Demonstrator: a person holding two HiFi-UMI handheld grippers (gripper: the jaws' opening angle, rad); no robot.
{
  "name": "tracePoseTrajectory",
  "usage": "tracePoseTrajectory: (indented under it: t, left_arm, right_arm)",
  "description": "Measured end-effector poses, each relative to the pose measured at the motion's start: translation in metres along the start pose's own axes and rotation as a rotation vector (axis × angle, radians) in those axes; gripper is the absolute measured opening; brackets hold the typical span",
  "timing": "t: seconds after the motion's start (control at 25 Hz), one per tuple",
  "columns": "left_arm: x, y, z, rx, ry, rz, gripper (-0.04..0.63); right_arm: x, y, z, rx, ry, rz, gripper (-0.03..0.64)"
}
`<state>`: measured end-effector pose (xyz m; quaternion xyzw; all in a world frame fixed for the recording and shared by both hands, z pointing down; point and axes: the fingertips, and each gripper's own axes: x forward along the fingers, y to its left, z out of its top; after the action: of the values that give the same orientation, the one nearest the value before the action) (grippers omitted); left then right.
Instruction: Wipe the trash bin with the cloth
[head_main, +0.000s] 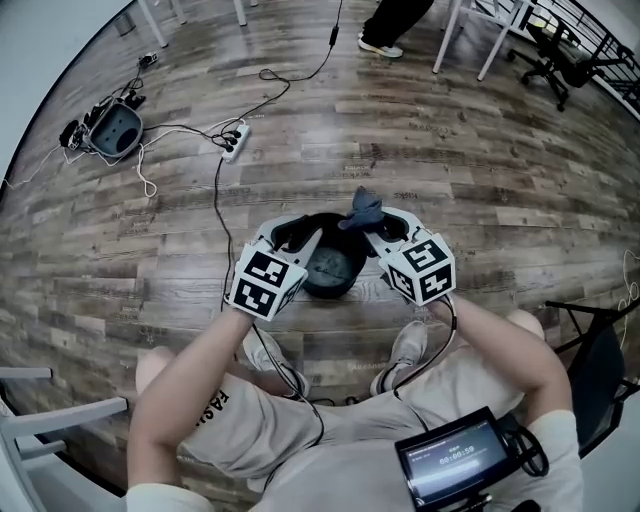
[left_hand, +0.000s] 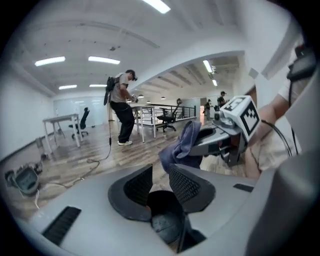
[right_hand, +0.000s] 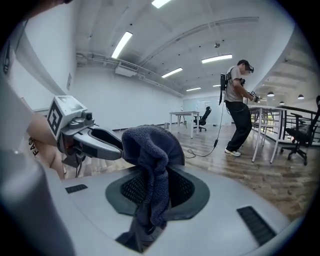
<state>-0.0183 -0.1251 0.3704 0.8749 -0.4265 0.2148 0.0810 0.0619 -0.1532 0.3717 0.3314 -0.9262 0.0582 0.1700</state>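
Observation:
A small black trash bin (head_main: 335, 268) stands on the wood floor between the person's feet. My left gripper (head_main: 298, 236) reaches over its far-left rim. In the left gripper view the left gripper (left_hand: 160, 182) has its ribbed pads a narrow gap apart, with the bin's dark mouth (left_hand: 165, 220) wedged at their base. My right gripper (head_main: 372, 228) hovers over the bin's far-right rim, shut on a blue-grey cloth (head_main: 365, 207). The cloth (right_hand: 150, 145) bunches above the right gripper (right_hand: 152, 187) and hangs down between its pads. The cloth (left_hand: 182, 145) also shows in the left gripper view.
A white power strip (head_main: 234, 140) with cables and a grey device (head_main: 115, 130) lie on the floor at far left. A standing person (head_main: 390, 25), white table legs (head_main: 470, 40) and an office chair (head_main: 560, 60) are at the back. A dark chair (head_main: 600, 370) is close at right.

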Motion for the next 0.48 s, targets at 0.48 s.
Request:
tracePoseTrajectory:
  t: [0.48]
  left_arm:
    - [0.021, 0.006, -0.059, 0.067, 0.004, 0.030, 0.117]
  right_arm:
    - [0.006, -0.008, -0.030, 0.002, -0.011, 0.006, 0.080]
